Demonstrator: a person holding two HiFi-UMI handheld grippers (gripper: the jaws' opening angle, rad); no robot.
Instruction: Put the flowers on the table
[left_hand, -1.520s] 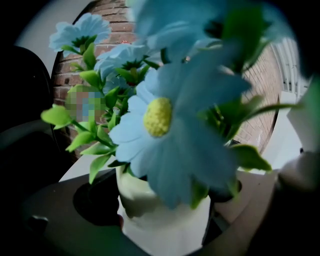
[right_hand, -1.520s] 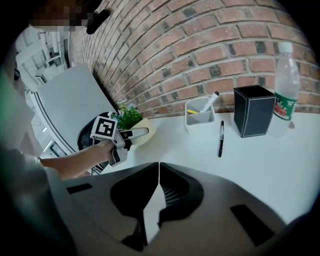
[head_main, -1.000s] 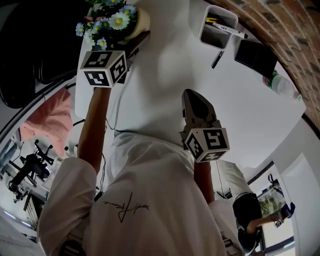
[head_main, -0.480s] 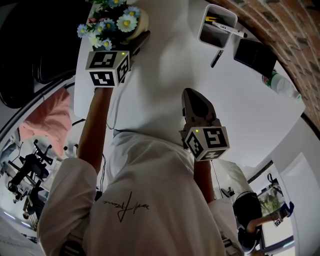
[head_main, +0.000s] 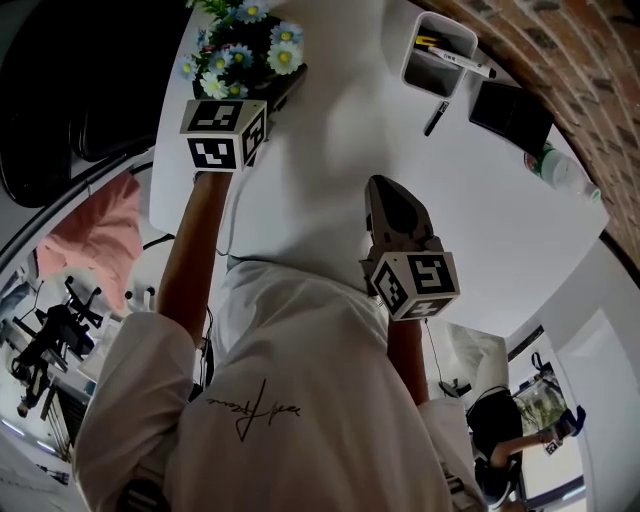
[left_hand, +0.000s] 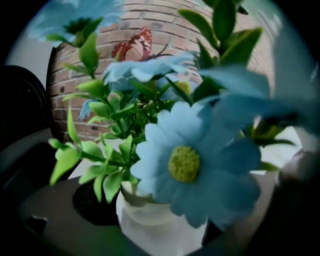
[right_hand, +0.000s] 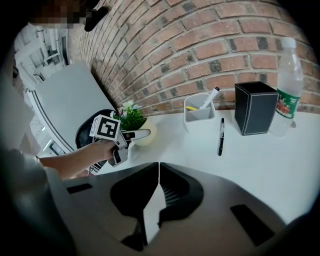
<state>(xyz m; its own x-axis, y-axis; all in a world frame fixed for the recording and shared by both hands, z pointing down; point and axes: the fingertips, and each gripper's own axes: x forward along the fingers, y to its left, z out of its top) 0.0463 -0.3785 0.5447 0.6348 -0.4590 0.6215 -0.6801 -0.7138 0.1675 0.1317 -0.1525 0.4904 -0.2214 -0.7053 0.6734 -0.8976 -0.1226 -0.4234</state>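
Observation:
The flowers (head_main: 245, 50) are blue and white daisies with green leaves in a small cream pot (right_hand: 145, 134). My left gripper (head_main: 280, 85) is shut on the pot, at the table's (head_main: 330, 130) near-left corner. In the left gripper view, the pot (left_hand: 155, 220) sits between the dark jaws of the left gripper (left_hand: 160, 225), and a big blue daisy (left_hand: 187, 165) fills the middle. I cannot tell whether the pot rests on the table. My right gripper (head_main: 385, 190) hovers shut and empty over the table's near edge. Its jaws meet in the right gripper view (right_hand: 159, 170), which also shows the left gripper (right_hand: 132, 136).
A white pen cup (head_main: 437, 50), a black pen (head_main: 435, 118), a black box (head_main: 510, 112) and a water bottle (head_main: 565, 172) stand at the far right by the brick wall (right_hand: 200, 55). A black chair (head_main: 60, 90) is left of the table. A pink cloth (head_main: 95, 235) lies below.
My left gripper has carried the flowers farther in over the table, up and rightward in the head view. The right gripper has stayed put.

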